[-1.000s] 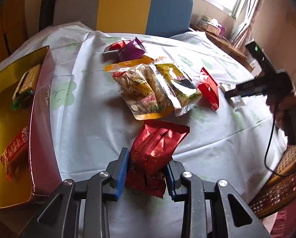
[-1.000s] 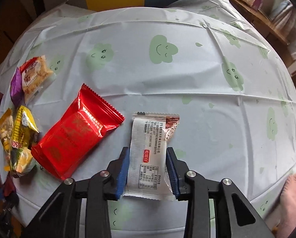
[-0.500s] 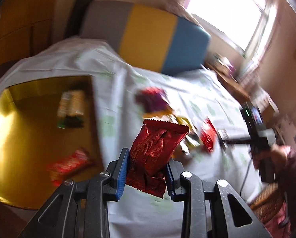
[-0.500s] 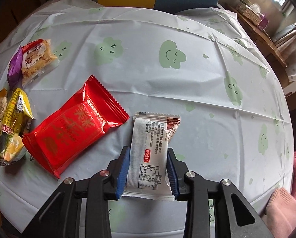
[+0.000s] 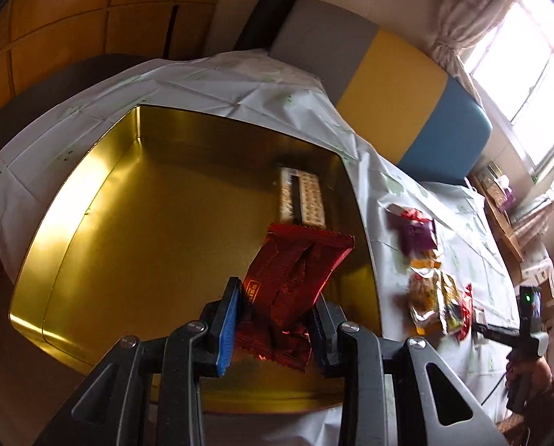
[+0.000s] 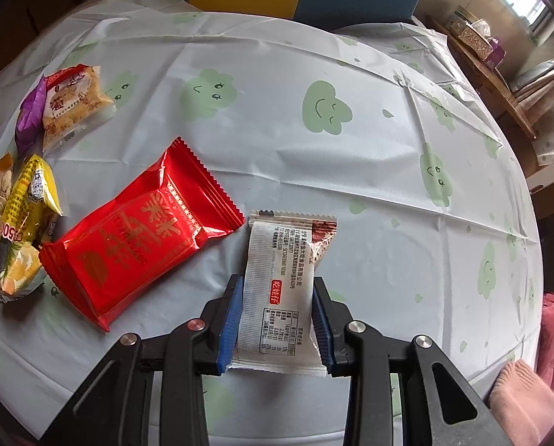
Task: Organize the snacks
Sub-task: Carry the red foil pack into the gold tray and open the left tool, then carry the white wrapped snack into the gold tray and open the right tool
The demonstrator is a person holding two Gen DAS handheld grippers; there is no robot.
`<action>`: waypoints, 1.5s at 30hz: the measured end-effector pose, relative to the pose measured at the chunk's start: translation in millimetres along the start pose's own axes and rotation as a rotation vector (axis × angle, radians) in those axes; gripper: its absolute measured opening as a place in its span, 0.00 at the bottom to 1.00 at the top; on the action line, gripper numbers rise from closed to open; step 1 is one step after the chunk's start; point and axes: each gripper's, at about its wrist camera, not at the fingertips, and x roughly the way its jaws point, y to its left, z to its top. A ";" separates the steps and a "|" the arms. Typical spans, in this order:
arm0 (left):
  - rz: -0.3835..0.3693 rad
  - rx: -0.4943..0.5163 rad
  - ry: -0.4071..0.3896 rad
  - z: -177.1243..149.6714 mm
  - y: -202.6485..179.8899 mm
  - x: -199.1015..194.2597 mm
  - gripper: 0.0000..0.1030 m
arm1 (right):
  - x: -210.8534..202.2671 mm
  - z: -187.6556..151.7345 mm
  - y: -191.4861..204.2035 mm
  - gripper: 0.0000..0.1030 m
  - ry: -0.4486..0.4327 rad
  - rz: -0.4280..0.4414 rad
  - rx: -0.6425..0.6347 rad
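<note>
- Left gripper (image 5: pixel 275 319) is clamping a dark red packet (image 5: pixel 290 282) between its jaws, hanging over the gold tin (image 5: pixel 128 230)
- Right gripper (image 6: pixel 277 312) is pinching a white packet (image 6: pixel 282 290); red pack (image 6: pixel 139 241) is lying left of the jaws

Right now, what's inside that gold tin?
In the gold tin one cracker pack lies near the far right wall. The rest of the visible floor is bare metal. The red packet held in the left gripper hides the near part.
</note>
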 end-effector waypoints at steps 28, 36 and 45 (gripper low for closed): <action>0.184 0.107 -0.017 -13.6 -17.0 6.2 0.41 | -7.9 -4.2 7.7 0.33 -0.020 -0.034 -0.043; 0.204 0.148 -0.066 -14.5 -27.3 -12.7 0.41 | -24.7 -3.8 -6.1 0.33 -0.080 -0.017 0.040; 0.215 0.141 -0.080 -18.0 -19.4 -22.8 0.41 | -55.9 -2.3 1.0 0.33 -0.203 0.094 0.073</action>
